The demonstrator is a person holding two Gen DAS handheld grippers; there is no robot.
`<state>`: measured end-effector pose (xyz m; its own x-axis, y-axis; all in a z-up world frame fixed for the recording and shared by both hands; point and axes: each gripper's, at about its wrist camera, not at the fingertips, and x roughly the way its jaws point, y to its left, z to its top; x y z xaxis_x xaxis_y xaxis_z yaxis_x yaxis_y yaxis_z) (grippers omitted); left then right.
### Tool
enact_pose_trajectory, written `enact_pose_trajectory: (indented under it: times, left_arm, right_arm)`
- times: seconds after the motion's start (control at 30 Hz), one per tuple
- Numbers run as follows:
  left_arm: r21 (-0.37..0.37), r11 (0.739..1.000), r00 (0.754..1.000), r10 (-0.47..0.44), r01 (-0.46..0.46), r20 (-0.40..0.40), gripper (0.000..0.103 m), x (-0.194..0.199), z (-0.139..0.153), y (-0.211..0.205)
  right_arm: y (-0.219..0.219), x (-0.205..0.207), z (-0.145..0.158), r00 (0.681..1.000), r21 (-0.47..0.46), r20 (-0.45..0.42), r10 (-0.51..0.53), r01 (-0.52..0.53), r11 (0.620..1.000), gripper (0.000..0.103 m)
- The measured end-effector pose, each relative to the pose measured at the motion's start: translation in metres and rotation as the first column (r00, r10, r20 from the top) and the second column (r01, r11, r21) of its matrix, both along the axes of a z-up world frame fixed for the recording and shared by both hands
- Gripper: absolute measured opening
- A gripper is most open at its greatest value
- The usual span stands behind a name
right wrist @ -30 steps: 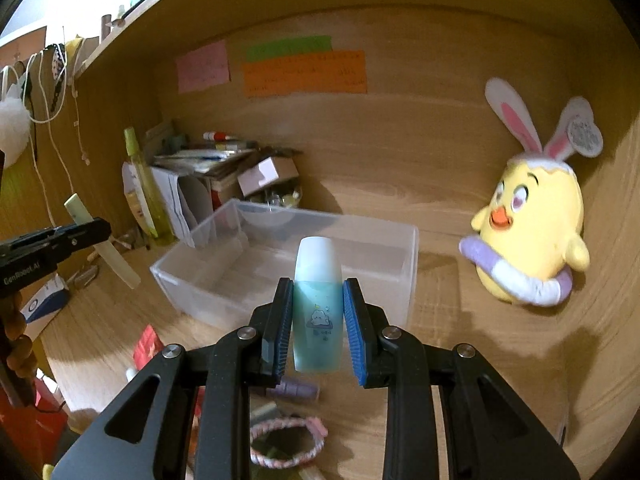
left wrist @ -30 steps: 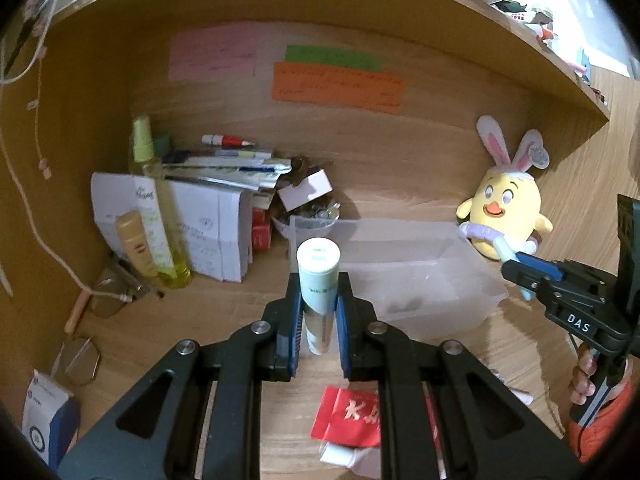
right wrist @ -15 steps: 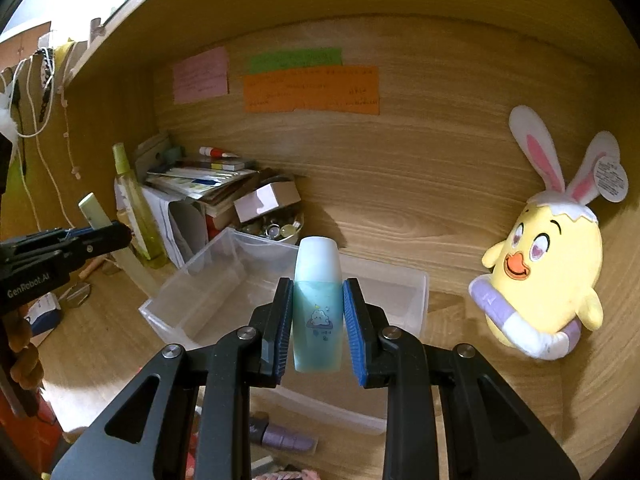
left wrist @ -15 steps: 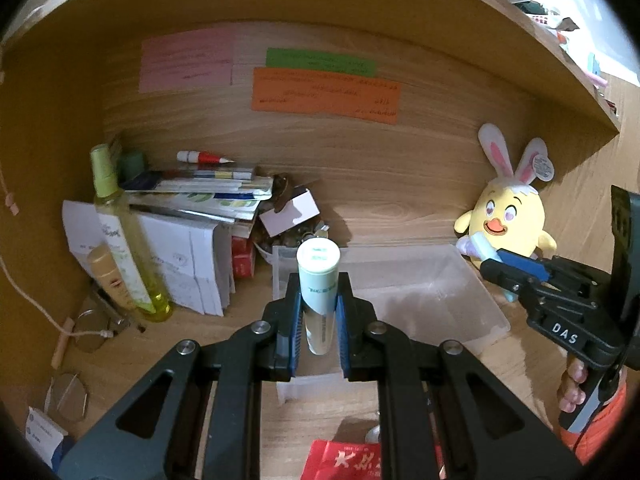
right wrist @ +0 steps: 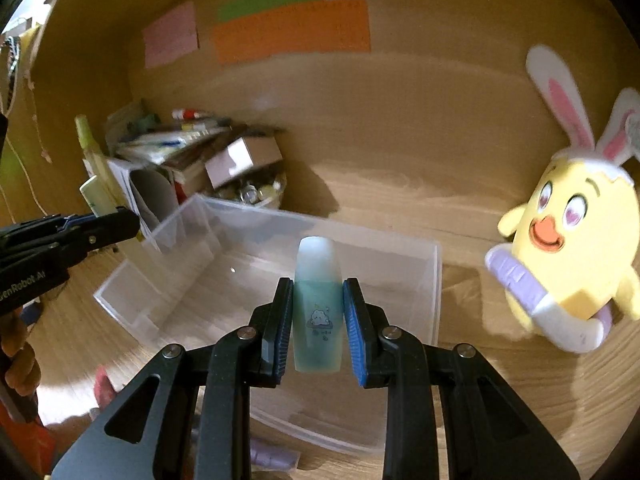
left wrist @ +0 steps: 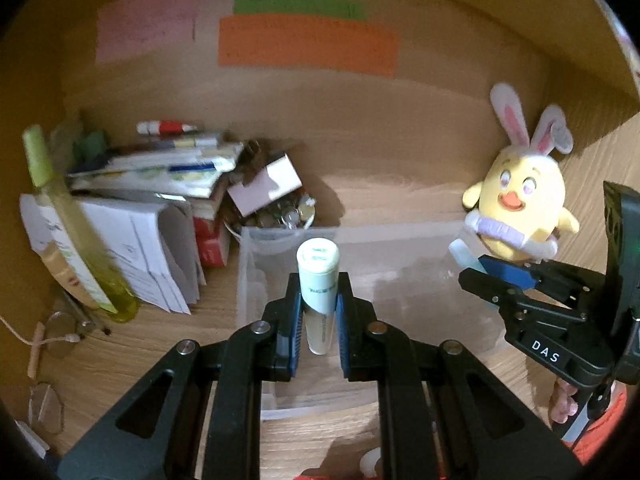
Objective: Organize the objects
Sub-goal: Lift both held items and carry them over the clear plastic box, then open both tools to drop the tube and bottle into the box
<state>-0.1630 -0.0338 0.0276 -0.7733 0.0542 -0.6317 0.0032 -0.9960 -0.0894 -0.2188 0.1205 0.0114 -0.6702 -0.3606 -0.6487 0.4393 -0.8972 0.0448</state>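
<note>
My left gripper (left wrist: 317, 320) is shut on a pale green tube (left wrist: 318, 280) with a white cap and holds it upright over the near left part of a clear plastic bin (left wrist: 420, 240). My right gripper (right wrist: 318, 320) is shut on a small teal bottle (right wrist: 318, 300) with a frosted cap and a cloud print, above the bin's (right wrist: 436, 280) near side. The bin holds nothing that I can see. The right gripper also shows at the right of the left wrist view (left wrist: 476, 276); the left gripper shows at the left of the right wrist view (right wrist: 132, 220).
A yellow bunny-eared plush (left wrist: 520, 204) sits right of the bin. A stack of papers and books (left wrist: 152, 184), a tall yellow-green bottle (left wrist: 76, 232), a small box (left wrist: 266, 186) and a bowl of small items (left wrist: 280, 216) crowd the back left. Coloured notes (left wrist: 308, 44) hang on the wooden back wall.
Both grippers have moved forward and closer to the bin with their items still held. The bin now lies under both of them.
</note>
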Motion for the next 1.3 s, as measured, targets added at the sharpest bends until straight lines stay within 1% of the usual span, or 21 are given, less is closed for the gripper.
enact_pose_trajectory:
  times: [0.2,0.37,0.6,0.97,1.03,1.1,1.17,1.2,1.27,1.3]
  left_arm:
    - [0.002,1.0,0.999,-0.013,0.013,0.051,0.015,-0.017,-0.022,0.007]
    - [-0.015,1.0,0.997,-0.017,0.018,0.078,0.015,-0.026,-0.031,0.009]
    - [0.006,1.0,0.993,-0.027,0.027,0.119,0.015,-0.033,-0.042,0.008]
    - [-0.02,0.999,0.993,-0.043,0.046,0.111,0.015,-0.025,-0.037,0.016]
    - [-0.022,0.999,0.993,-0.043,0.046,0.108,0.021,-0.023,-0.036,0.017]
    - [-0.022,0.999,0.994,-0.039,0.042,0.101,0.032,-0.021,-0.034,0.016]
    - [-0.023,0.999,0.995,-0.039,0.041,0.094,0.035,-0.018,-0.032,0.016]
    - [-0.024,0.999,0.995,-0.041,0.043,0.09,0.035,-0.016,-0.03,0.016]
    - [-0.025,0.999,0.996,-0.041,0.043,0.085,0.036,-0.011,-0.027,0.017]
    - [-0.025,0.999,0.996,-0.042,0.044,0.082,0.04,-0.01,-0.026,0.016]
  right_arm:
    - [-0.004,-0.007,-0.015,0.999,0.039,0.035,-0.006,0.005,0.999,0.023]
    - [-0.007,-0.012,-0.024,0.998,0.066,0.059,-0.008,0.004,0.998,0.023]
    - [-0.011,-0.014,-0.029,0.997,0.096,0.071,-0.007,0.0,0.995,0.023]
    - [-0.015,-0.017,-0.032,0.996,0.11,0.088,-0.007,-0.003,0.994,0.023]
    - [-0.016,-0.017,-0.031,0.996,0.112,0.09,-0.006,-0.004,0.994,0.023]
    - [-0.016,-0.016,-0.031,0.996,0.115,0.089,-0.005,-0.005,0.993,0.023]
    - [-0.016,-0.015,-0.029,0.996,0.118,0.085,-0.007,-0.003,0.993,0.027]
    - [-0.017,-0.014,-0.029,0.997,0.119,0.08,-0.007,-0.002,0.993,0.03]
    - [-0.018,-0.011,-0.026,0.998,0.122,0.07,-0.006,-0.002,0.992,0.032]
    - [-0.018,-0.01,-0.024,0.998,0.123,0.066,-0.006,-0.002,0.992,0.033]
